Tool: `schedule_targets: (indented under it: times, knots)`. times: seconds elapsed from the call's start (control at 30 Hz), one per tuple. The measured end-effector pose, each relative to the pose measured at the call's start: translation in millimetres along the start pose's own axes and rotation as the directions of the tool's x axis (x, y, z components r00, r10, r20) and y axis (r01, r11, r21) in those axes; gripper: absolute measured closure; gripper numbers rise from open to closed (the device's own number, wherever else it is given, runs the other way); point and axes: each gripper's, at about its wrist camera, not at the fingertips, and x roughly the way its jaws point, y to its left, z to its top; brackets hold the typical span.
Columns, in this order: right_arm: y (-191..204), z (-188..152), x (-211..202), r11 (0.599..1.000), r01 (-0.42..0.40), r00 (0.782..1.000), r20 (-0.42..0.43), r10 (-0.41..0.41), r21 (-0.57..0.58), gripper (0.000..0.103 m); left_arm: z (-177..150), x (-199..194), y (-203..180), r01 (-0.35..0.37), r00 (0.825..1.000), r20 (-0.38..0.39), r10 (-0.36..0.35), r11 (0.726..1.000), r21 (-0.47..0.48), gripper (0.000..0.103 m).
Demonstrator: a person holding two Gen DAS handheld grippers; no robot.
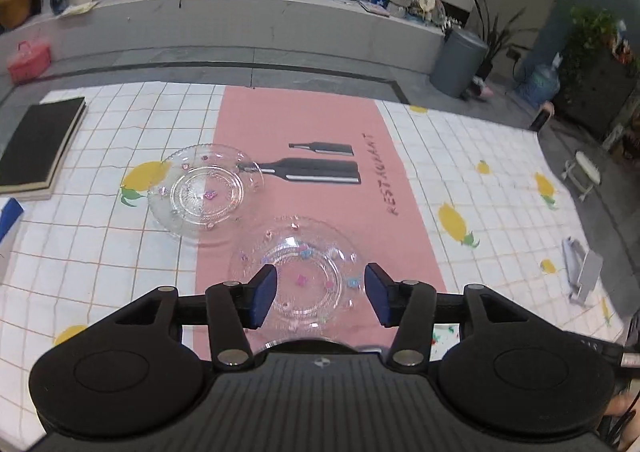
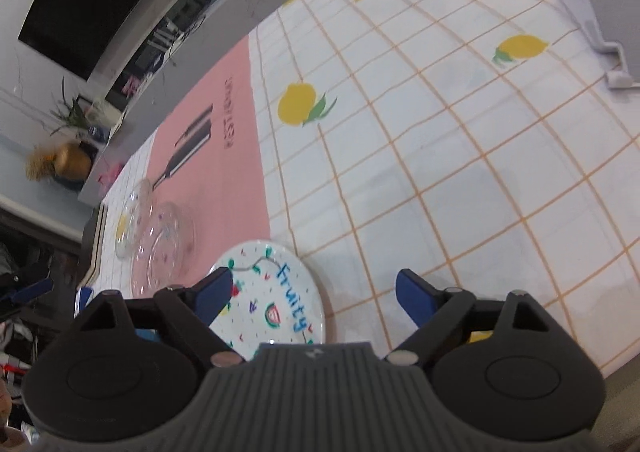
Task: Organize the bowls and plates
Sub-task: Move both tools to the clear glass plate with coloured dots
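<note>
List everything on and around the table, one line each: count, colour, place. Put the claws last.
glass plates: two, clear with small coloured dots, side by side near the pink mat's edge, the nearer one under the left claw
Fruity plate: one, white with coloured fruit drawings, near table edge
pink mat: one, printed with dark bottles, table centre
tablecloth: one, white grid with yellow lemons
dark pad: one, black, table's far left
grey stand: one, right side of table
bin: one, grey, on floor beyond table
left claw: black with blue pads, open, empty
right claw: black with blue pads, open, empty
</note>
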Motion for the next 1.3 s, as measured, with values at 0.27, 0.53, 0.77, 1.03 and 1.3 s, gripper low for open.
schedule_targets:
  times: [0.27,0.53,0.77,1.03,1.3]
  knots:
    - [59.8,12.0,-16.6,0.977,0.177,0.982,0.091,-0.167,-0.122,0.014,1.4,-6.8,21.4,-0.103,0.994,0.033,0.102,0.994,0.044,0.044]
    - [152.3,27.0,-20.8,0.925,0.257,0.965,0.131,-0.228,-0.281,0.014,3.1,-8.9,41.1,-0.051,0.998,0.037,0.050,0.999,0.018,0.044]
    - [235.4,28.6,21.4,0.858,0.305,0.952,0.133,-0.274,-0.413,0.014,4.2,4.2,77.6,-0.072,0.997,0.007,0.073,0.992,-0.099,0.044]
    - [257.8,29.0,96.1,0.925,0.127,0.986,-0.053,-0.156,-0.359,0.014,0.7,32.0,118.3,0.164,0.986,0.034,-0.161,0.937,-0.308,0.034]
    - [215.9,22.4,143.6,0.955,0.025,0.984,-0.163,-0.076,-0.294,0.020,-13.5,95.3,146.5,0.220,0.963,-0.035,-0.269,0.851,-0.476,0.036]
